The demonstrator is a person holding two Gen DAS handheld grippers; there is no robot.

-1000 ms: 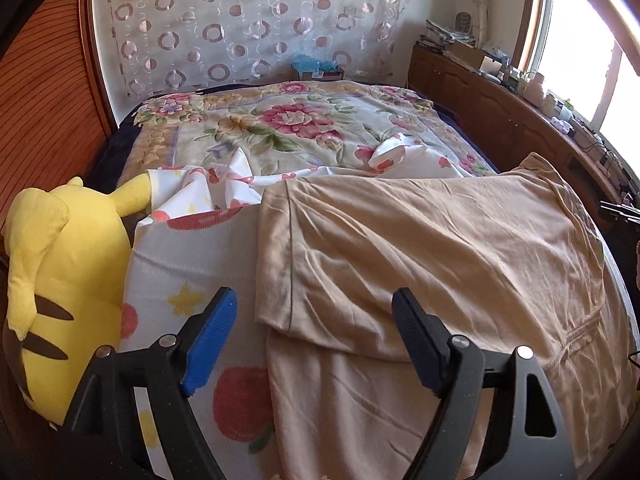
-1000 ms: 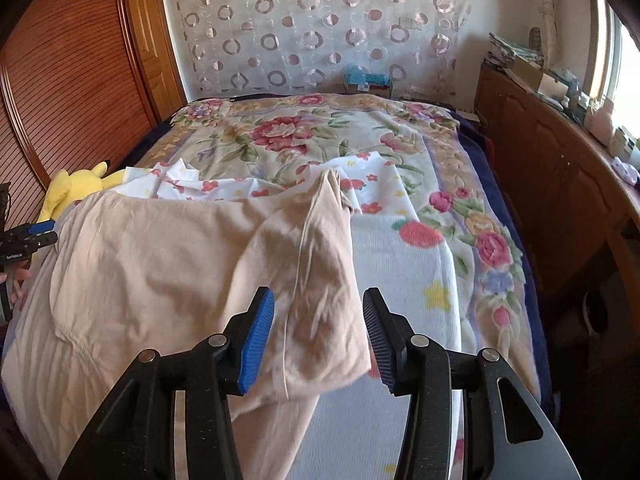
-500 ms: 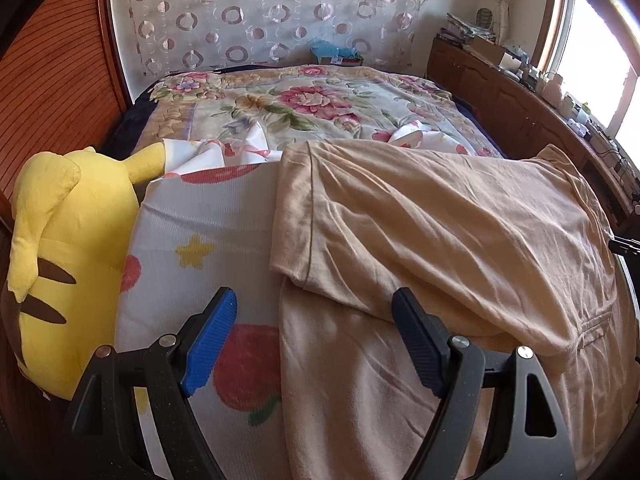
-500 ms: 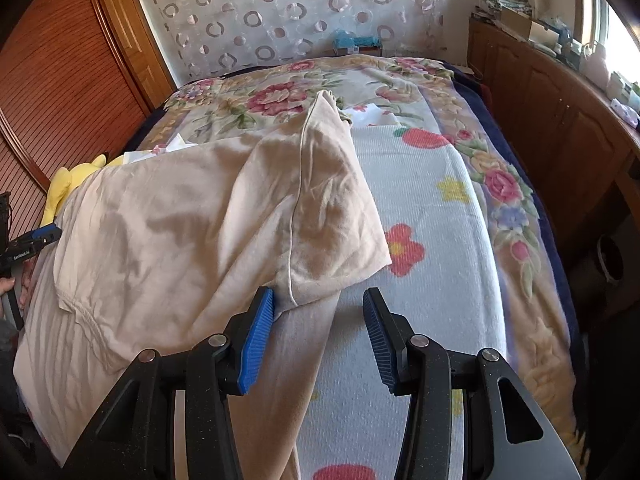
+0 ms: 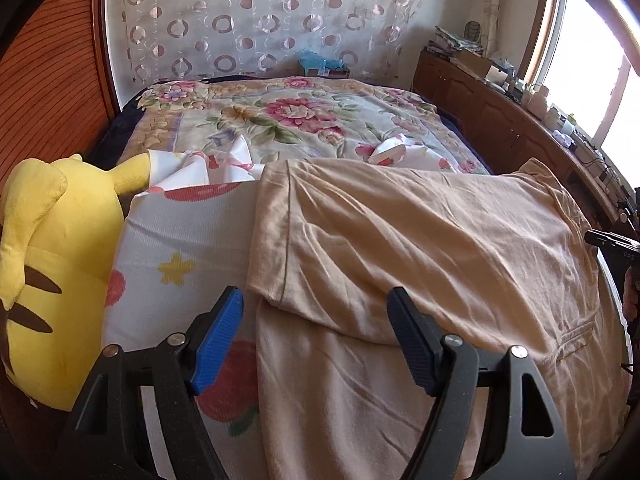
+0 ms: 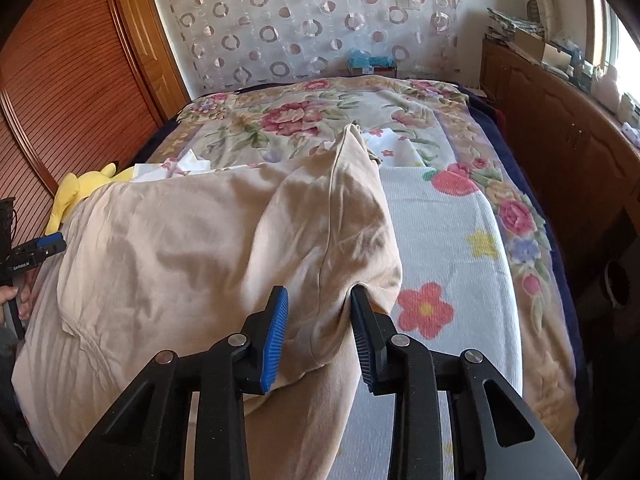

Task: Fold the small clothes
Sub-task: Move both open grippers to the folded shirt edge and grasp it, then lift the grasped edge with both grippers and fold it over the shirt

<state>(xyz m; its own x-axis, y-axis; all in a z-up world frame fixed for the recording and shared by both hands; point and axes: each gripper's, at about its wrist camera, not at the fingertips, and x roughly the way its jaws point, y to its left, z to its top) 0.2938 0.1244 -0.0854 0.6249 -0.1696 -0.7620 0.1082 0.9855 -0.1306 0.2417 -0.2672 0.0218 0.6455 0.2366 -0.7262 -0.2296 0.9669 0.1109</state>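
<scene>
Shirt [image 6: 192, 248] sleeve between right fingers [image 6: 276, 332]

Daylight pours in through the window [image 5: 580, 80], blown out to white glare. It falls warm across the beige shirt [image 5: 420, 248], its creases throwing soft shadows. Away from the window the wooden wardrobe [image 6: 60, 92] sits dimmer. Both views are sharp, bowed by fisheye, with dark corners.
</scene>
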